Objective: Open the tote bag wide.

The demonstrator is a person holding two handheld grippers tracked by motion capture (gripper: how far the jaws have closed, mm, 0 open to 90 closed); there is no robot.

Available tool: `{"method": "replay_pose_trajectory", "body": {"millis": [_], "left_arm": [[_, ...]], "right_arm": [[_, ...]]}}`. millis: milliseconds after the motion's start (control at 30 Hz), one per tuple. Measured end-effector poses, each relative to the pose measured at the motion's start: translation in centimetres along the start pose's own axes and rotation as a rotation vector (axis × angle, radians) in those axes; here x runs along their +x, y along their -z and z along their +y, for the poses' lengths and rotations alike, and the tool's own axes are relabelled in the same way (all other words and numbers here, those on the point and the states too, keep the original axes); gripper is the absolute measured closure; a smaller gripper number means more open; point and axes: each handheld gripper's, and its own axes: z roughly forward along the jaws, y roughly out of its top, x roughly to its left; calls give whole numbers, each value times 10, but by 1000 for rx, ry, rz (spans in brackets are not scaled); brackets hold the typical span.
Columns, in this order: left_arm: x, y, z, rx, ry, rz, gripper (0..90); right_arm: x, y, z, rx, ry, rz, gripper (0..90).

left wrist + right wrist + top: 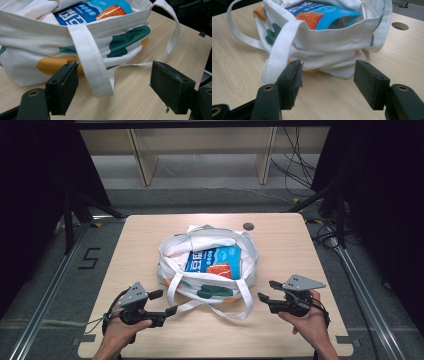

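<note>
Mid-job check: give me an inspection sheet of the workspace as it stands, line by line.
Surface: light wooden table, round hole near far edge.
Job's things: white tote bag mid-table, open; blue snack packet inside; strap lying toward the near edge.
Clutter: nothing seen.
Grippers: left hand-held gripper open, near the strap; right hand-held gripper open, beside the bag; neither holds anything.
Cables: black cables on floor beyond the table.
Surroundings: wooden shelf frame, dark curtains.
</note>
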Motion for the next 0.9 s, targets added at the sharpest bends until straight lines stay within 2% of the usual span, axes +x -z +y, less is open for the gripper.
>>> {"method": "replay_pose_trajectory", "body": {"millis": [67,100,133,200,233,267,300,333,367,400,433,500,533,567,600,633,700,733,767,800,900], "left_arm": [[-1,-1,-2,-7,16,-3,214],[-1,0,-3,-1,3,-1,209],[-1,0,-4,-1,-5,3,208],[-1,0,-6,-1,3,7,202],[-1,-1,-7,-12,7,2,199],[-1,-1,-8,-8,0,0,199],[-1,0,-9,-7,9,-1,199],[-1,0,-10,-4,-5,-2,196],[-1,1,-10,-10,-4,0,194],[0,2,-11,-12,-2,-3,194],[-1,2,-11,-10,2,-4,193],[-3,3,-14,-15,27,8,191],[-3,3,-15,-13,21,-2,191],[-3,3,-16,-13,23,-3,189],[-4,3,-17,-12,20,-3,188],[-4,3,-18,-3,6,0,187],[-4,3,-20,1,8,-4,187],[-4,2,-21,-1,5,-7,187],[-4,2,-22,4,9,1,187],[-4,2,-23,3,13,-6,187],[-5,1,-26,10,0,-6,187]], "right_arm": [[1,1,-2,-1,3,-2,393],[3,2,-3,15,-33,3,390],[3,2,-4,9,-15,-3,388],[5,2,-6,18,-34,6,387],[2,3,-6,13,-3,-3,385],[3,2,-7,8,-8,-7,385],[5,2,-9,15,-30,13,385],[5,3,-10,16,-22,4,384],[6,3,-11,17,-37,0,383],[4,3,-12,11,-15,-3,382],[6,4,-13,20,-33,2,382],[5,5,-16,12,-23,-6,378],[7,5,-17,21,-44,12,375],[6,5,-18,14,-31,-5,374],[6,6,-19,16,-21,-3,373],[7,7,-20,28,-38,1,372],[9,7,-23,33,-54,6,369],[8,7,-24,22,-32,-4,367],[10,8,-25,39,-48,10,364],[11,7,-26,36,-55,5,363],[11,6,-29,35,-31,17,352]]}}
